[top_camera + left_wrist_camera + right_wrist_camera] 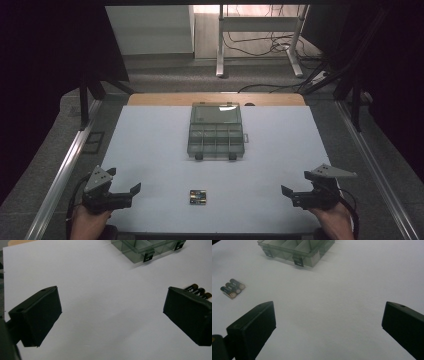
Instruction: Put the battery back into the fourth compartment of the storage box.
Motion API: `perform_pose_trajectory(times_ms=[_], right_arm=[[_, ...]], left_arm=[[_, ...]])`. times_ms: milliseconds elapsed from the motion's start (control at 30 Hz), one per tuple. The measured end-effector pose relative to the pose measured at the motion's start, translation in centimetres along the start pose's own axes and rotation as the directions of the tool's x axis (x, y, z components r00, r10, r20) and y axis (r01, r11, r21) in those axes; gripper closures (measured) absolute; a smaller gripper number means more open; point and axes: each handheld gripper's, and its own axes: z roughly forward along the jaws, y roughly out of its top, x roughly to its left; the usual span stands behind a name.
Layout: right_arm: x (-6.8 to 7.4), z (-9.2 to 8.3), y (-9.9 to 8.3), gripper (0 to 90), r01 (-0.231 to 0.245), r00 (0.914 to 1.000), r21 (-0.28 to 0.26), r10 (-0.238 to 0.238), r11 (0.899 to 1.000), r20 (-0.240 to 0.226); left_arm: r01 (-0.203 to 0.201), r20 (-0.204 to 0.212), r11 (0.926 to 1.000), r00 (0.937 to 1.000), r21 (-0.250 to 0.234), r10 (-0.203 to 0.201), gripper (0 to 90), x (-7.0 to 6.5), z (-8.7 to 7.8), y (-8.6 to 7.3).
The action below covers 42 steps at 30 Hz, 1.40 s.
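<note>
Batteries (198, 197), a small shrink-wrapped pack, lie flat on the white table (150, 150) near its front edge, midway between the two grippers and well apart from both. Going left to right in the high view: the left gripper (126, 183) sits low at the front left corner, held by a hand (89, 222) coming in from the bottom, pointing inward toward the pack with its jaws apart and nothing between them. Next comes the pack, and behind it, at mid-table, the clear compartment box (216, 131) with its lid up. At the front right corner the right gripper (295, 184) mirrors the left, held level and aimed inward, jaws wide apart and empty.

The left gripper view shows the batteries (198, 290) partly hidden behind one jaw, with the box's latches (148, 257) at the top. The right gripper view shows the whole pack (232, 288), three cells side by side, clear of both jaws, and the box (297, 250) beyond.
</note>
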Motion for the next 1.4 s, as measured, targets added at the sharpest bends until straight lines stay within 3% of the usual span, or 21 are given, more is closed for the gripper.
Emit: perform_pose_trajectory(times_ms=[100,300,467,700,900,1400], right_arm=[[0.2,0.0,0.0,0.0,0.013,0.9999,-0.001,-0.013,1.0,0.003],[0.3,0.1,0.1,0.0,0.03,0.9995,0.004,-0.03,1.0,0.008],[0.5,0.4,0.2,0.0,0.053,0.9986,0.035,-0.053,0.998,-0.002],[0.8,0.5,0.2,0.0,0.1,0.9949,0.042,-0.1,0.994,0.012],[1.1,0.9,0.3,0.0,0.167,0.9853,0.081,-0.169,0.983,0.025],[2.4,2.5,2.4,0.0,0.219,0.9757,0.102,-0.217,0.97,-0.03]], left_arm=[[0.003,0.003,1.0,1.0,-0.007,-0.003,2.2,0.1,-0.1,-0.1],[0.056,0.018,0.9983,0.9983,-0.013,-0.056,1.8,0.6,-0.2,-0.3],[0.074,0.02,0.9971,0.9971,-0.013,-0.074,1.4,0.8,-0.2,-0.3],[0.067,0.007,0.9977,0.9977,-0.008,-0.067,1.1,0.6,-0.1,-0.2],[0.094,0.013,0.9955,0.9955,-0.013,-0.094,0.5,0.9,-0.1,-0.3],[0.099,0.014,0.995,0.995,-0.011,-0.099,0.2,1.0,-0.1,-0.2]])
